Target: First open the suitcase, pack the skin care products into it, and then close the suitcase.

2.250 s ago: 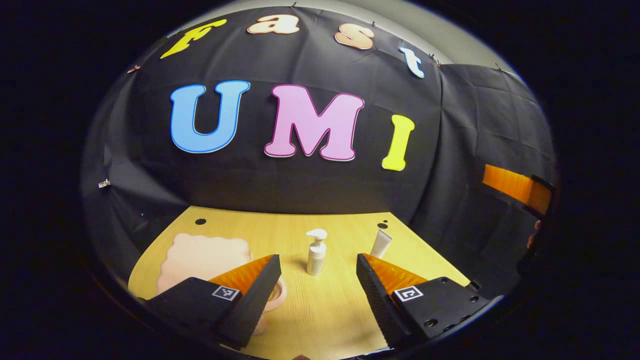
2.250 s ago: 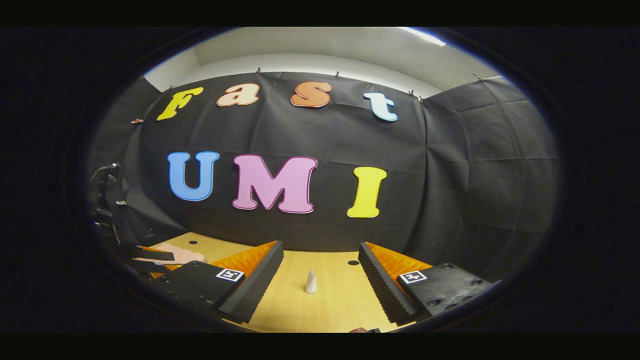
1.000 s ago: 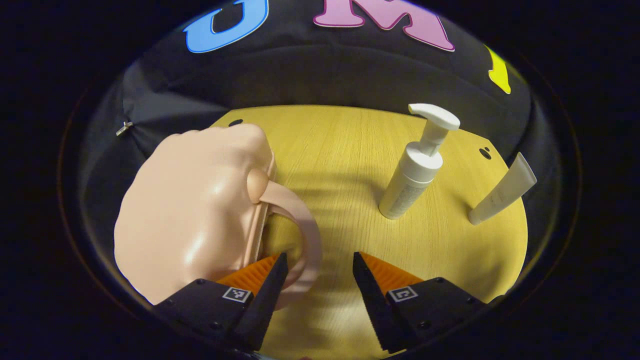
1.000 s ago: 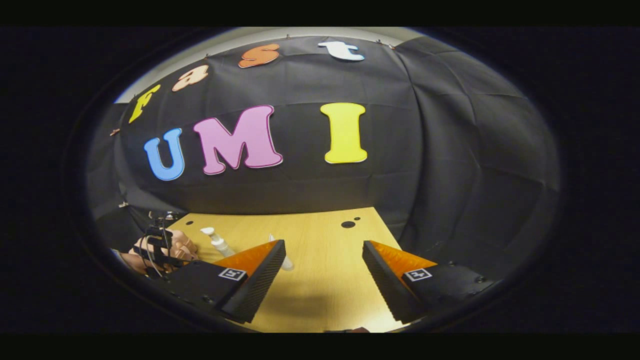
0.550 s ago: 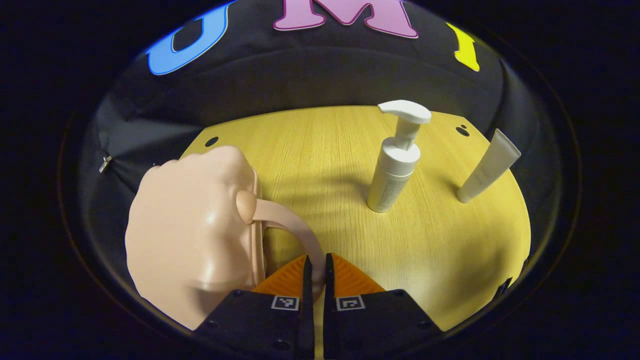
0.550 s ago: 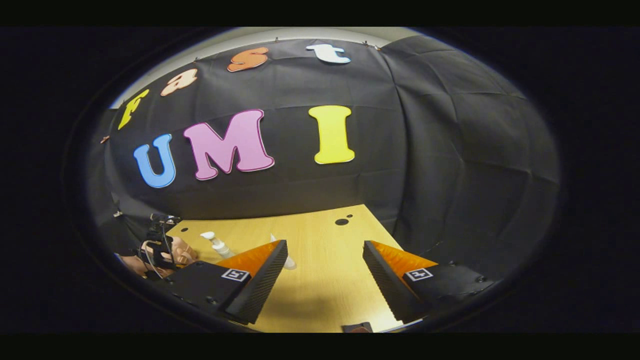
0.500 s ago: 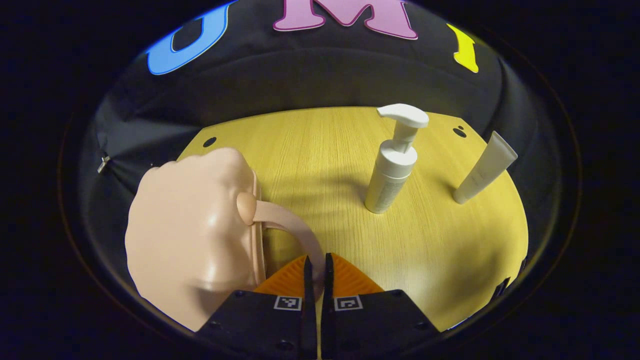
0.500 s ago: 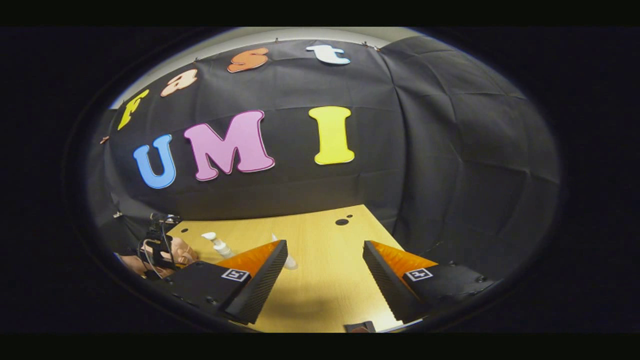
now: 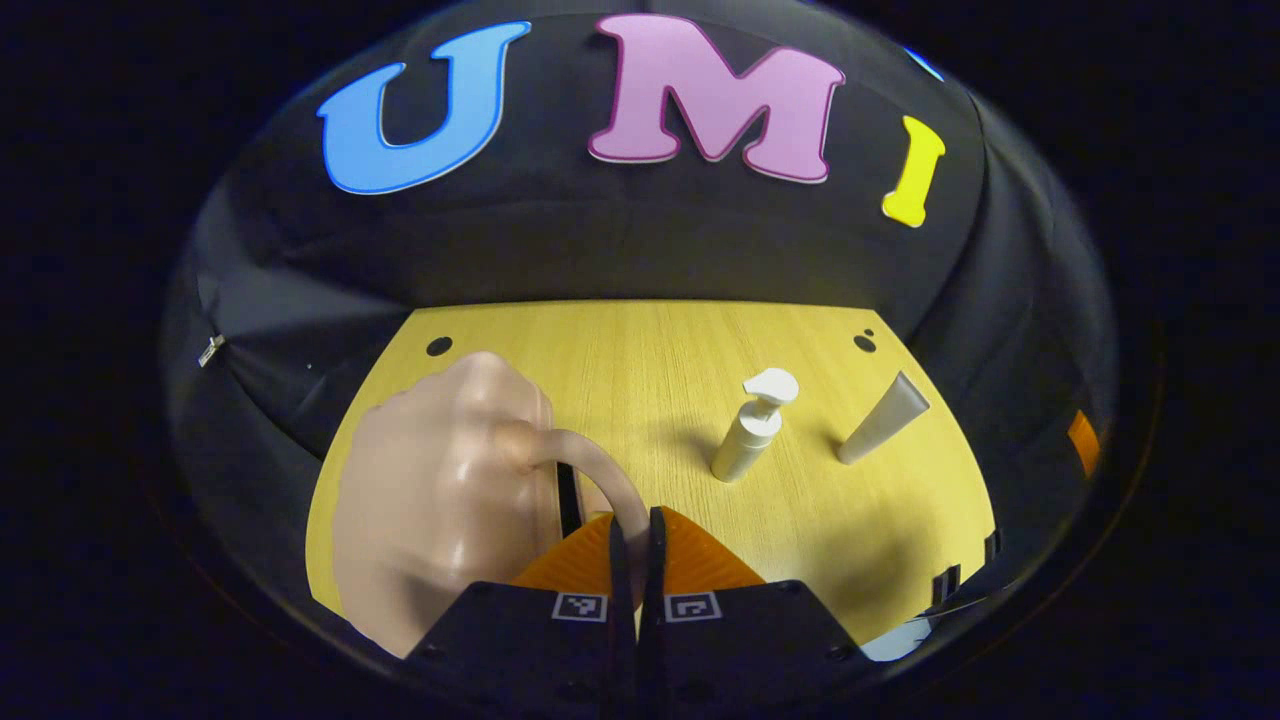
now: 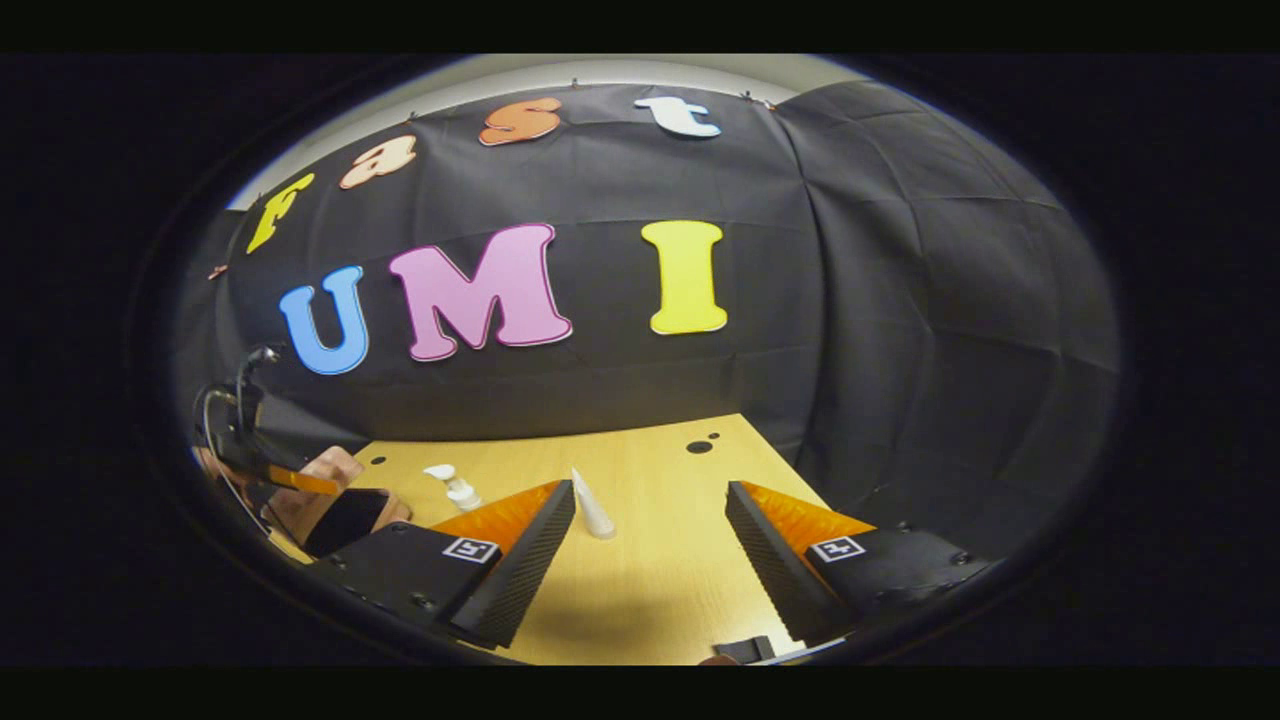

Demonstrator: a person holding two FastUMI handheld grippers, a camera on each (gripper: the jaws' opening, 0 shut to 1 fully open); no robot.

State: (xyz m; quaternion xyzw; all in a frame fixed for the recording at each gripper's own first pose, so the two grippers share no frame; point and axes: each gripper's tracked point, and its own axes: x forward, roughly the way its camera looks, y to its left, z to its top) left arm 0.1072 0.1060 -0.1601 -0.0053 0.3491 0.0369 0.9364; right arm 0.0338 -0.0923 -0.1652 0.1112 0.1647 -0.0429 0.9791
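L gripper (image 9: 632, 545) pinches the suitcase (image 9: 440, 510) handle (image 9: 600, 480), lid cracked. Lift in a smooth arc w/ firm grip. R gripper (image 10: 650, 540) spread, idle.

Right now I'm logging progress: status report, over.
Left hand-held gripper shut on handle of glossy pink plastic suitcase, lid cracked open. Right hand-held gripper open, empty. White pump bottle and white tube upright on table, unpacked.

Wood table (image 9: 640, 360) w/ suitcase (image 9: 440, 520), pump bottle (image 9: 748, 440), tube (image 9: 883, 419)

Suitcase (image 9: 440, 500) left of pump bottle (image 9: 750, 425) (tube (image 9: 885, 418) rightmost).
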